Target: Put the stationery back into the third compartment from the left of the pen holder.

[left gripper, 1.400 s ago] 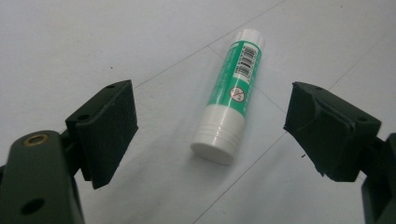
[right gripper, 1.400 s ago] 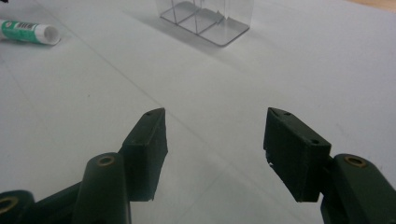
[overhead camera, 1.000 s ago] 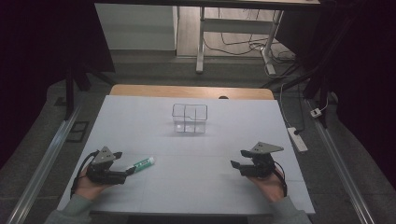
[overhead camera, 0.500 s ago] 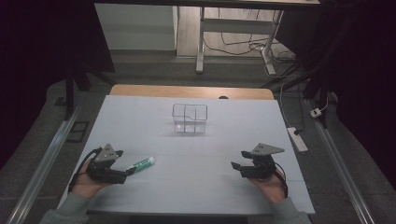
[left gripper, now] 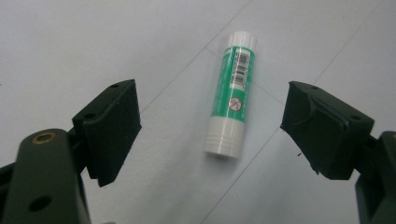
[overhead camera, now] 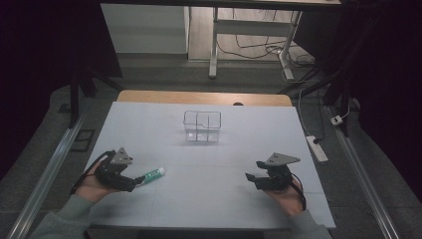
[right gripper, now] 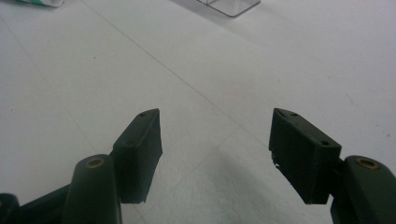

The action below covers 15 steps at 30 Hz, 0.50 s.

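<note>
The glue stick (left gripper: 232,93) bears a barcode and a round prohibition sign; wording unreadable.

Lab, white-covered table (overhead camera: 209,194), floor cables (overhead camera: 259,50)

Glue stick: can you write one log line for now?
glue stick: lying on table | left gripper: open around it, not touching | right gripper: open, empty

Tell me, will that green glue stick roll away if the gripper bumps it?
Probably: the glue stick is a round tube lying flat on the smooth table, so a sideways nudge could roll it. It looks stiff and light, and open jaws of the left gripper could clamp it.
</note>
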### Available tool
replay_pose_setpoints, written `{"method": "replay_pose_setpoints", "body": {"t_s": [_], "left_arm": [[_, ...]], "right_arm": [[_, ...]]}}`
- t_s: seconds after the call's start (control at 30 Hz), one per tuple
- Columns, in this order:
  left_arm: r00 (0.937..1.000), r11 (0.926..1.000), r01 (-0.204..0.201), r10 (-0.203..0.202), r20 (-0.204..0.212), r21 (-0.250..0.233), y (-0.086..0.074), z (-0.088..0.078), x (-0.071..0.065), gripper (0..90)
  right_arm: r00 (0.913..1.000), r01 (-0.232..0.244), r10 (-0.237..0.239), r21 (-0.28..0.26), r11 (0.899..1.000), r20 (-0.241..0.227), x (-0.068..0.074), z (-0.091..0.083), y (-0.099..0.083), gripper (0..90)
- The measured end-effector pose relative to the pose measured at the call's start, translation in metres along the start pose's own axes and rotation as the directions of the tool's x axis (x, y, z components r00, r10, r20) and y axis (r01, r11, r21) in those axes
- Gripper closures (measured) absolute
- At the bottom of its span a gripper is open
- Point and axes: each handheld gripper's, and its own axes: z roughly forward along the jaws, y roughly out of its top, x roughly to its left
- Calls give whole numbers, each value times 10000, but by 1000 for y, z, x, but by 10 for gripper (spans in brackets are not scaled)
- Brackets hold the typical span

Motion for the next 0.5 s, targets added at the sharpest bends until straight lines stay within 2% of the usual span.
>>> {"method": "replay_pose_setpoints", "body": {"t_s": [0.23, 0.4, 0.5], "left_arm": [[9988, 9965, -239, 203, 447, 804, 5, 14, 2, 215], [9971, 9858, -503, 403, 649, 1604, 8, 30, 3, 254], [9962, 9796, -677, 559, 669, 1890, 8, 36, 3, 302]], "right_arm": [[10000, 76, -76, 112, 9999, 12, 1, 1, 0, 338], [10000, 91, -92, 194, 9998, 35, 1, 2, 0, 335], [9999, 107, -108, 219, 9997, 40, 0, 3, 0, 335]]}}
